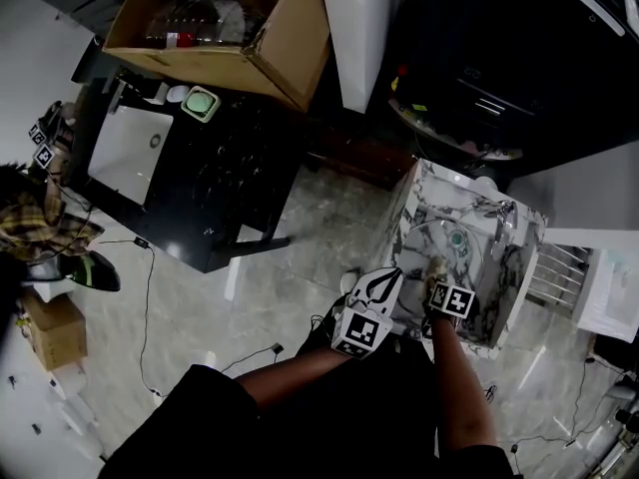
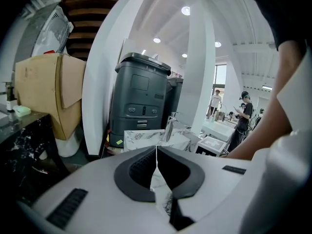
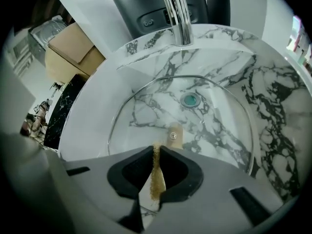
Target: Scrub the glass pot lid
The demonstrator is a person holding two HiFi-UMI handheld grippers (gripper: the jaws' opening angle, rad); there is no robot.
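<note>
Cannot tell what the thin brown strip (image 3: 156,177) clamped in the right gripper (image 3: 156,149) is: seen edge-on only, with its lower end lost behind the jaws. Cannot follow the near rim of the glass lid (image 3: 161,111) behind that gripper's body. Cannot see the top of the faucet (image 3: 179,13) past the picture's upper edge. Can barely make out the lid from the head view, too faint and small to trace. Cannot tell anything about the far-off people (image 2: 243,115) in the left gripper view. Cannot see all of the cardboard box (image 1: 220,28), cut by the head view's top edge.
</note>
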